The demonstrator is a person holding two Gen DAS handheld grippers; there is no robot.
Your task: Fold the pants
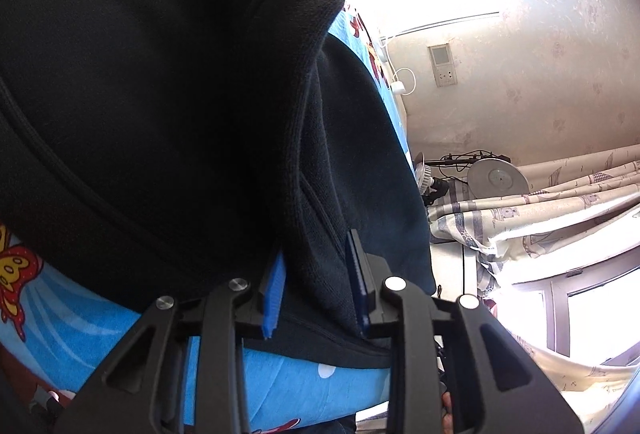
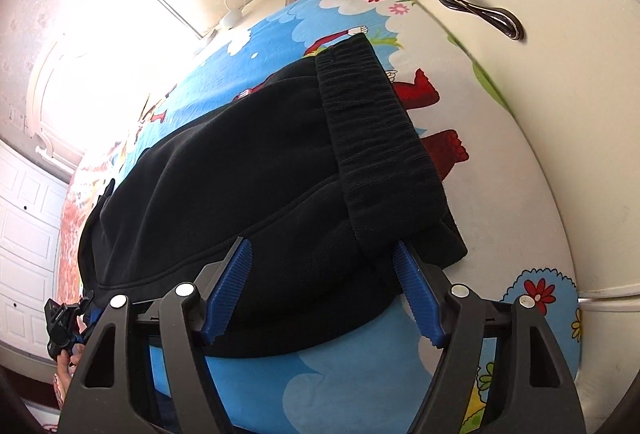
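Black fleece pants [image 2: 256, 186] lie folded on a cartoon-printed blue bedsheet [image 2: 344, 386], their ribbed elastic waistband [image 2: 376, 138] doubled over on top. The right gripper [image 2: 324, 294] straddles the near edge of the pile beside the waistband. The left gripper [image 1: 316, 274] pinches a fold at the pile's other end. A cream cabinet door with a chrome handle [image 2: 476, 4] stands just beyond the bed.

Bed with blue cartoon-print sheet [image 2: 344, 374] filling lower and centre frame, black pants [image 2: 248, 194] lying folded directly on it, ribbed waistband [image 2: 376, 130] upper right.
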